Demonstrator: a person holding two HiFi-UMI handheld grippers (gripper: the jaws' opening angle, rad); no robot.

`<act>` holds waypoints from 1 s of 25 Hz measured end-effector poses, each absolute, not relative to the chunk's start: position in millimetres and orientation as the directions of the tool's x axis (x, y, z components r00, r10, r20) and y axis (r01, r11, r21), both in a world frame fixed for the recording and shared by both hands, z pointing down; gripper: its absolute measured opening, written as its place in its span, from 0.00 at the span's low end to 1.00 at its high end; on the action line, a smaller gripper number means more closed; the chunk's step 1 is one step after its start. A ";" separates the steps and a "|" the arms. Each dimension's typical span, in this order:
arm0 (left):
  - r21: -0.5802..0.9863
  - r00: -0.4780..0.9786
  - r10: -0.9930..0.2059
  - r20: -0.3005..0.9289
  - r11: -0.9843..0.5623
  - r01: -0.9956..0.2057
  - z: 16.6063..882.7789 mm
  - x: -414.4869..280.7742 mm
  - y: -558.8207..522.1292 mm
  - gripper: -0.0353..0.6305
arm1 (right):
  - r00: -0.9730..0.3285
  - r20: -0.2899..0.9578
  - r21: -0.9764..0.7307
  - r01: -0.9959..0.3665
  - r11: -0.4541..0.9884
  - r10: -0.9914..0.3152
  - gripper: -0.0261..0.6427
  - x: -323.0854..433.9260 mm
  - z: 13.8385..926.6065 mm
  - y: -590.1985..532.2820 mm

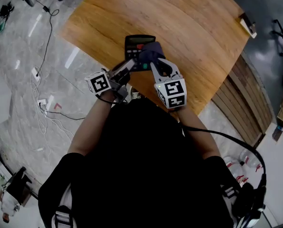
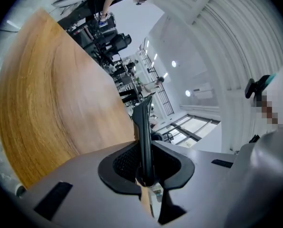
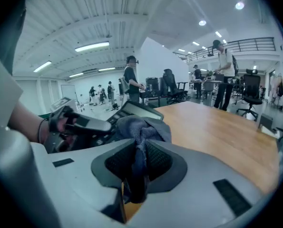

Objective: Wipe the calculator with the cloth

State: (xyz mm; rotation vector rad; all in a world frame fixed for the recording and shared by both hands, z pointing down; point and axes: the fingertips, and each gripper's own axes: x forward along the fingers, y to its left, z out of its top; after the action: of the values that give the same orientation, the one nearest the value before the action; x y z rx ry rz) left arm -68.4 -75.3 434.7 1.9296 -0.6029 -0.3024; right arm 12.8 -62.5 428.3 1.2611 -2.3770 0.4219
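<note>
The person is standing at the near edge of a wooden bench [image 1: 193, 27] and is holding both grippers close together over it. The left gripper [image 1: 130, 64] is clamping its jaws on the near left edge of the black calculator [image 1: 139, 42]. In the left gripper view the calculator is showing edge-on as a thin dark slab, pressed between the two pads. The right gripper [image 1: 154, 63] is pinching its jaws on a dark blue cloth [image 1: 151, 51]. In the right gripper view a fold of the cloth is running down between the pads, and the rest is bunching out in front of them. The bunched cloth is lying on the right part of the calculator's face, over the keys, just below the display. The calculator is sitting over the near middle of the bench, its display end pointing away from the person; whether it is resting on the wood cannot be told. The person's hand [image 3: 50, 129] is gripping the left gripper's handle beside the calculator. White cables [image 1: 45, 103] are trailing over the grey floor [image 1: 17, 56] to the left of the bench, and several people are standing among office chairs [image 3: 172, 87] in the hall behind
</note>
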 end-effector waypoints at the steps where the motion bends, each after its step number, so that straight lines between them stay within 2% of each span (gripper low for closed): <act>1: 0.907 0.848 -0.527 0.056 -0.329 -0.264 433.4 -65.6 -70.6 0.16 | -0.479 0.483 -0.043 -0.849 0.526 -0.733 0.14 23.7 424.3 -72.0; 5: 0.918 0.861 -0.506 0.046 -0.318 -0.236 437.1 -60.3 -57.3 0.16 | -0.434 0.453 0.030 -0.866 0.500 -0.778 0.14 44.4 409.4 -96.3; 10: 0.930 0.863 -0.503 0.056 -0.287 -0.227 445.1 -59.2 -48.3 0.16 | -0.440 0.454 0.034 -0.860 0.509 -0.775 0.14 34.3 409.0 -95.8; 20: 0.936 0.810 -0.579 0.088 -0.230 -0.266 447.8 -79.8 -66.7 0.16 | -0.546 0.545 -0.115 -0.800 0.588 -0.636 0.14 0.7 438.1 -47.1; 25: 0.918 0.804 -0.591 0.071 -0.277 -0.284 445.7 -88.1 -76.0 0.16 | -0.627 0.561 -0.185 -0.732 0.656 -0.541 0.14 -28.1 441.6 -17.2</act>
State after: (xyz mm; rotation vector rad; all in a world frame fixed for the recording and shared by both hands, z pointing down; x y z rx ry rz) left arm -88.1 -76.0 445.7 1.8741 -0.6636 -0.3425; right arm -28.1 -17.2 441.6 0.9929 -2.4103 0.5553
